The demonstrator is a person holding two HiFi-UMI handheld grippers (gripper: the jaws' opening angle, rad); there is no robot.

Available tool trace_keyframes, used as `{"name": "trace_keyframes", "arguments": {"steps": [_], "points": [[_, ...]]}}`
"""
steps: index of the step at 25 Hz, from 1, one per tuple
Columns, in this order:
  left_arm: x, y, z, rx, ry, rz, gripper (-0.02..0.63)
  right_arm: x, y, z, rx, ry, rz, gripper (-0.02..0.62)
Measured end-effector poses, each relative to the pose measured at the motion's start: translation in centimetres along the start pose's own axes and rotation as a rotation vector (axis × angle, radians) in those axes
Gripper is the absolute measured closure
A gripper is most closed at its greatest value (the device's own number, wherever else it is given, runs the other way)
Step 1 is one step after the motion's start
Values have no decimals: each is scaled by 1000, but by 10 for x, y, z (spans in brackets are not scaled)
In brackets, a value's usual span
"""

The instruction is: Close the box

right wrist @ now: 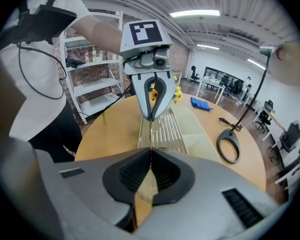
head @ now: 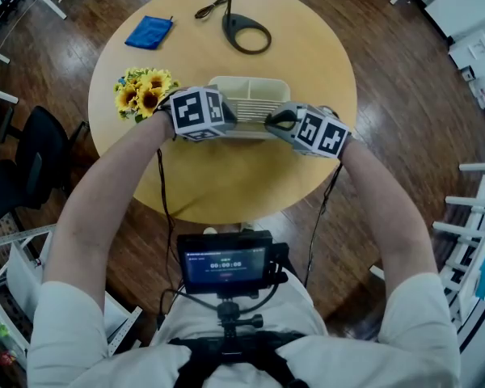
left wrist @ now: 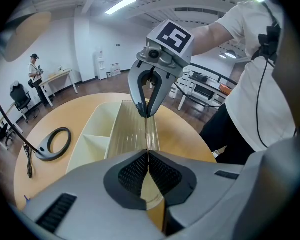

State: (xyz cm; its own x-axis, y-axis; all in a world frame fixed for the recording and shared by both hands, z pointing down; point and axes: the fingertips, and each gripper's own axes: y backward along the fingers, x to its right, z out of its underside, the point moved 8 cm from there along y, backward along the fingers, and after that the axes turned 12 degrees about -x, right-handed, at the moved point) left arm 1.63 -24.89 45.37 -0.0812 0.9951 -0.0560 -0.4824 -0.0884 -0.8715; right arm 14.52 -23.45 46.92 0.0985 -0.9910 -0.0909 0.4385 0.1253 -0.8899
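Nearest, a small screen at the chest, print too small to read. Beyond it, over the round worktop, left gripper with jaws pinched together on the thin edge of a clear ribbed lid at one end. Right gripper with jaws clamped likewise on the opposite end. In the head view, both sets of jaw tips hidden under the marker cubes. Lid sloping over the near part of a cream box, far compartments open, near wall covered; hinge impossible to make out. Left of the box, sunflowers. Farther back, a black ring-shaped base, stem cut off at the frame top, a cable, a blue cloth.
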Motion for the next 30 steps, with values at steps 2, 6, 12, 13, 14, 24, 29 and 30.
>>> {"name": "trace_keyframes", "arguments": {"steps": [2,6,12,13,14,24,29,30], "points": [[0,1,-1,-4,-2,-1,606,0,1,0,-1,1,0,583],[2,4,-3,-10,-13,-6,606,-1,2,-1,6,0,0,583],[2,5,-4,-5,-3,2,606,-2,3,-1,3,1,-4,583],[1,5,-3,-3,-1,0,606,-2,3,-1,4,1,-1,583],[1,5,-3,-2,0,-2,606,-1,3,0,4,1,2,583],[2,4,-3,1,-12,-13,604,-1,1,0,5,17,17,581],[3,5,-3,8,-15,-22,597,-2,1,0,9,18,17,575],[2,6,-3,9,-15,-26,587,-2,1,0,11,15,14,570]]}}
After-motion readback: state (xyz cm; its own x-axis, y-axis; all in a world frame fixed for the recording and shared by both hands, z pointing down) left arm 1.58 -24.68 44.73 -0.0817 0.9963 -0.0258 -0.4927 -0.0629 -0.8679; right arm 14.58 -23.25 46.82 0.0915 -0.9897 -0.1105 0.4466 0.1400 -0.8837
